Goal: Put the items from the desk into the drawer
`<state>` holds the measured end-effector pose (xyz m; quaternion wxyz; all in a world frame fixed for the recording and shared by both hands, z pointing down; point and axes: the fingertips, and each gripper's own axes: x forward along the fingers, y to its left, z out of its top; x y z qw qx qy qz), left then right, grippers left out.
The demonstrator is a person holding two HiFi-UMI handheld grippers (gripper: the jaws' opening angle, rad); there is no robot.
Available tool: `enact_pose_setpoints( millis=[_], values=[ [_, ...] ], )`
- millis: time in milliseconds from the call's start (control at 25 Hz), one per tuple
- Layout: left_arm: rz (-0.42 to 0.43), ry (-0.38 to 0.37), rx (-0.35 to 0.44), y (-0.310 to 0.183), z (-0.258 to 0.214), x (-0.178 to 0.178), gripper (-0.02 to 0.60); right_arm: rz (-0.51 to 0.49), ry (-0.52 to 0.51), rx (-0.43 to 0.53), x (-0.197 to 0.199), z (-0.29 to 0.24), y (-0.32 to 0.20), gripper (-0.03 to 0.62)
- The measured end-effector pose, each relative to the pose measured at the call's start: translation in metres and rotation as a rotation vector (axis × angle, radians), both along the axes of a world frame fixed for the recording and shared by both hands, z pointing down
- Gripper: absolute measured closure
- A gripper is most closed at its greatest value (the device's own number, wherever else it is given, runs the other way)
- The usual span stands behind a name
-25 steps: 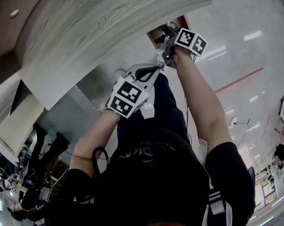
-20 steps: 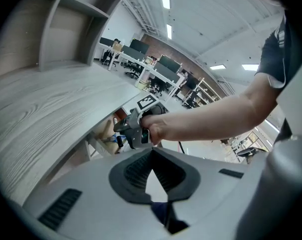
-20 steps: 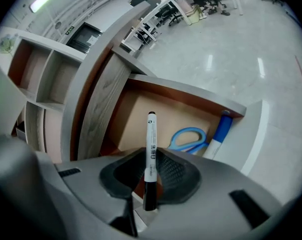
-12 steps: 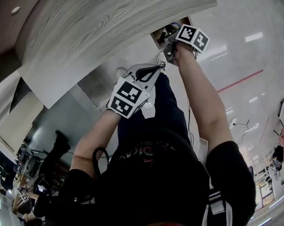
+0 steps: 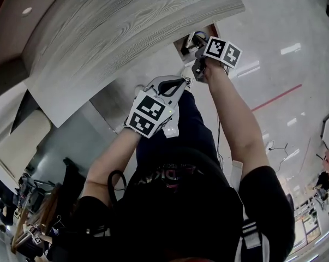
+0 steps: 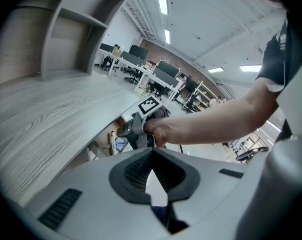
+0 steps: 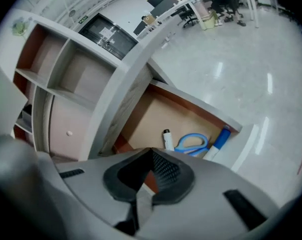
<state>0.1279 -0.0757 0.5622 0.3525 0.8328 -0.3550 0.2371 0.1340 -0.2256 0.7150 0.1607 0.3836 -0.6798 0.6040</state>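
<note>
The open drawer juts from under the grey wood-grain desk. Inside its brown tray lie a white marker with a black cap, blue-handled scissors and a blue pen. My right gripper hovers just above the drawer. Its jaws have just been closing and now meet at the tips with nothing between them. The left gripper hangs lower, near the person's lap, also shut and holding nothing.
The drawer's white front panel faces the glossy floor. Open cubby shelves stand behind the desk. Office desks and chairs fill the far room. The person's arm crosses the left gripper view.
The right gripper has shifted only slightly over the open drawer. The left gripper has kept its place. People in the background have moved.
</note>
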Motion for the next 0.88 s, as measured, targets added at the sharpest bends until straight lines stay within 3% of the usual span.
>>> enact_pose_setpoints(
  millis=[400, 880],
  values=[
    [0.049, 0.007, 0.088, 0.011, -0.028, -0.009, 0.571, -0.166, -0.013, 0.259, -0.007, -0.085, 0.038, 0.577],
    [0.042, 0.032, 0.172, 0.035, -0.077, -0.047, 0.571, -0.224, -0.116, 0.490, -0.043, -0.197, 0.090, 0.577]
  ],
)
